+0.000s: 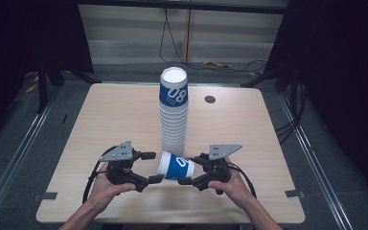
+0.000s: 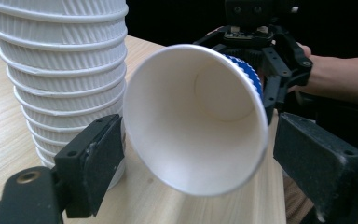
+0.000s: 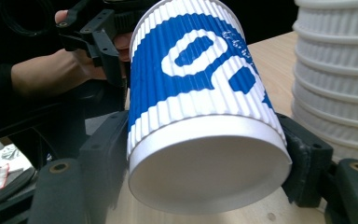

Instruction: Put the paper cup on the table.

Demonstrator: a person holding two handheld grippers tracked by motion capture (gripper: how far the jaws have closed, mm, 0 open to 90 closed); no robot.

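Near the desk's (image 1: 124, 115) front edge, one blue-and-white ribbed paper cup (image 1: 175, 166) is held on its side, its base clamped by the right gripper's (image 1: 188, 175) fingers. The left gripper (image 1: 152, 166) is held level, its fingers spread around the cup's rim without pressing. One tall stack of cups (image 1: 173, 110) is seen upright at the desk's centre.

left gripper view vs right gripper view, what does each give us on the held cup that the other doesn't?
Left gripper view alone: the cup's open mouth and white inside, with the left gripper's jaws wide on either side of the rim, apparently not pressing it.

Right gripper view alone: the cup's flat base and blue ribbed print, with the right gripper clamped on its lower end.

Both: the stack of cups beside it, the wooden table, and the opposite hand's gripper behind.
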